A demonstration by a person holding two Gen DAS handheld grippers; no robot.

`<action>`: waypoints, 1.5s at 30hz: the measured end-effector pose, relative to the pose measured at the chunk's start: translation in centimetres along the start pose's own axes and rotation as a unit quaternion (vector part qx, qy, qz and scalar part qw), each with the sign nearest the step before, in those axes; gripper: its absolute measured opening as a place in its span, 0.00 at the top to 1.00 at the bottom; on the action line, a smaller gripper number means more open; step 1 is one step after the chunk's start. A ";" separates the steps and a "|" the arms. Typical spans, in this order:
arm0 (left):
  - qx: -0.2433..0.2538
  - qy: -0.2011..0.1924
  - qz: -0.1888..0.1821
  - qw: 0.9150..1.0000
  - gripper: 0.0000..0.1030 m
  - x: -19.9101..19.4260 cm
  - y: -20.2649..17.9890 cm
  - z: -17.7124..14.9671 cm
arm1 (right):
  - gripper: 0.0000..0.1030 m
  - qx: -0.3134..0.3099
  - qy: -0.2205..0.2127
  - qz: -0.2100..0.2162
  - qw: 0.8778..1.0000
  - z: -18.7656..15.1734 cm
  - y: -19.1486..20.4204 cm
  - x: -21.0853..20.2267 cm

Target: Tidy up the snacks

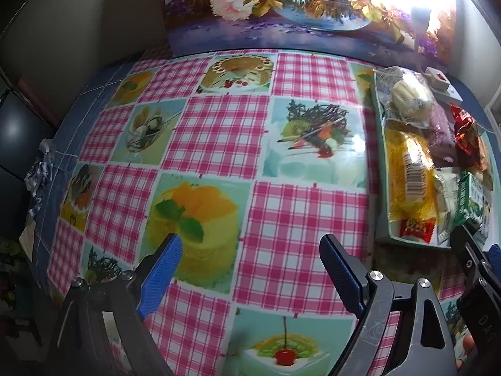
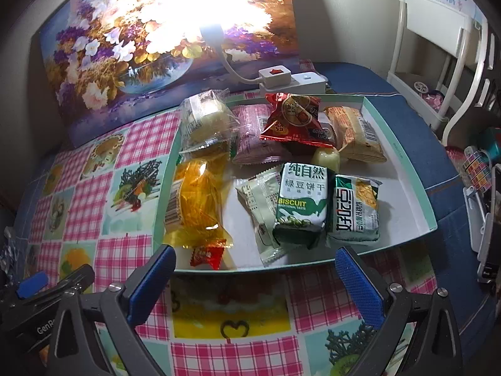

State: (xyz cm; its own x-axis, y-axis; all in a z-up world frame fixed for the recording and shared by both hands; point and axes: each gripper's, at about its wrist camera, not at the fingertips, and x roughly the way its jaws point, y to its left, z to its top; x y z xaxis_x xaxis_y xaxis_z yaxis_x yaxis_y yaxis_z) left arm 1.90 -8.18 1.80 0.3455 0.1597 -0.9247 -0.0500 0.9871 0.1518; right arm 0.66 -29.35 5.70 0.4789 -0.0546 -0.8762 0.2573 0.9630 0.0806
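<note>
A shallow white tray with a teal rim [image 2: 404, 156] holds several wrapped snacks: a green biscuit pack [image 2: 302, 202], a green-and-white pack [image 2: 355, 208], a yellow wrapper [image 2: 195, 203], a red foil bag [image 2: 292, 117], a pink pack [image 2: 252, 134] and a small red candy [image 2: 208, 257]. My right gripper [image 2: 255, 279] hovers open just in front of the tray's near edge, nothing between its blue pads. My left gripper [image 1: 250, 269] is open over bare tablecloth, left of the tray [image 1: 380, 163]. The yellow wrapper [image 1: 407, 172] shows in the left wrist view too.
The table wears a pink-checked cloth with dessert pictures [image 1: 219, 131]. A flower painting [image 2: 131, 50] leans at the back. A white power strip with a lamp [image 2: 281, 78] sits behind the tray. A white rack [image 2: 438, 62] stands at the right.
</note>
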 end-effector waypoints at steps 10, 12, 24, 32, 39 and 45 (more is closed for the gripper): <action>-0.002 0.008 0.013 1.000 0.13 0.2 1.2 -1.4 | 0.00 -0.016 0.008 -0.006 1.000 -0.9 0.2 0.0; -0.004 0.009 0.012 1.000 0.13 0.2 1.3 -1.5 | 0.00 -0.018 0.006 -0.005 1.000 -0.9 0.2 -0.1; 0.000 0.004 0.016 1.000 0.13 0.3 1.3 -1.5 | 0.00 -0.026 0.009 -0.016 1.000 -1.1 0.2 -0.2; 0.000 -0.013 0.021 1.000 0.13 0.0 1.5 -1.3 | 0.00 -0.048 0.016 -0.012 0.999 -1.4 1.1 0.1; -0.002 -0.016 0.028 0.999 0.13 0.0 1.7 -1.1 | 0.00 -0.055 0.020 -0.011 0.998 -1.4 1.3 0.3; -0.009 -0.016 0.033 0.999 0.13 0.0 2.0 -1.1 | 0.00 -0.057 0.022 -0.012 0.998 -1.4 1.4 0.4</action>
State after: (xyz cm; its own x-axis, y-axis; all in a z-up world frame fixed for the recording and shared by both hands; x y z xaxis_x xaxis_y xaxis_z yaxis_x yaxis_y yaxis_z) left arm 0.80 -6.23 1.71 0.3708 0.2246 -0.9012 -0.0901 0.9744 0.2058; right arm 0.04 -27.61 4.81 0.4351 -0.0686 -0.8978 0.1704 0.9854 0.0072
